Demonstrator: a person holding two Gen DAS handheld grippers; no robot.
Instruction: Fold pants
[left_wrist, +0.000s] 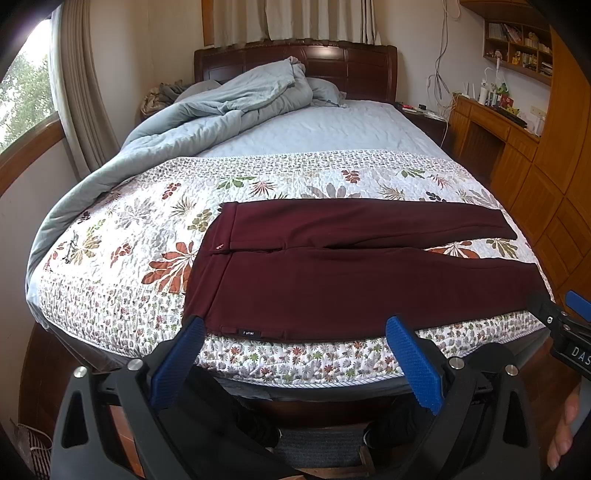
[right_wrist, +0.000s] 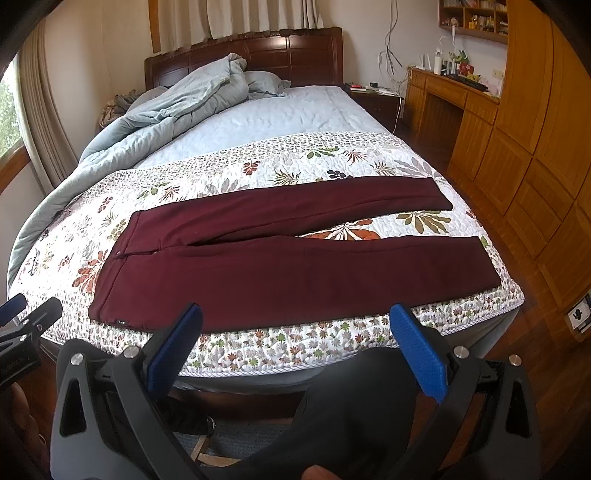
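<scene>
On floral quilt (left_wrist: 129, 229): maroon pants (left_wrist: 332, 280) flat, unfolded, legs splayed. Left gripper (left_wrist: 295, 332), right gripper (right_wrist: 295, 321) spread, empty.

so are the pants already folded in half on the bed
No, the pants lie flat on the floral quilt with both legs spread apart, and both hand-held grippers are open and short of them.

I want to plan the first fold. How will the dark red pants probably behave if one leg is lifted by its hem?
The pants look like soft, fairly thick knit, so a lifted leg would probably droop instead of holding shape. They lie flat on the textured floral quilt, so they may drag rather than slide. Both the left gripper and right gripper are open, touching nothing.
</scene>
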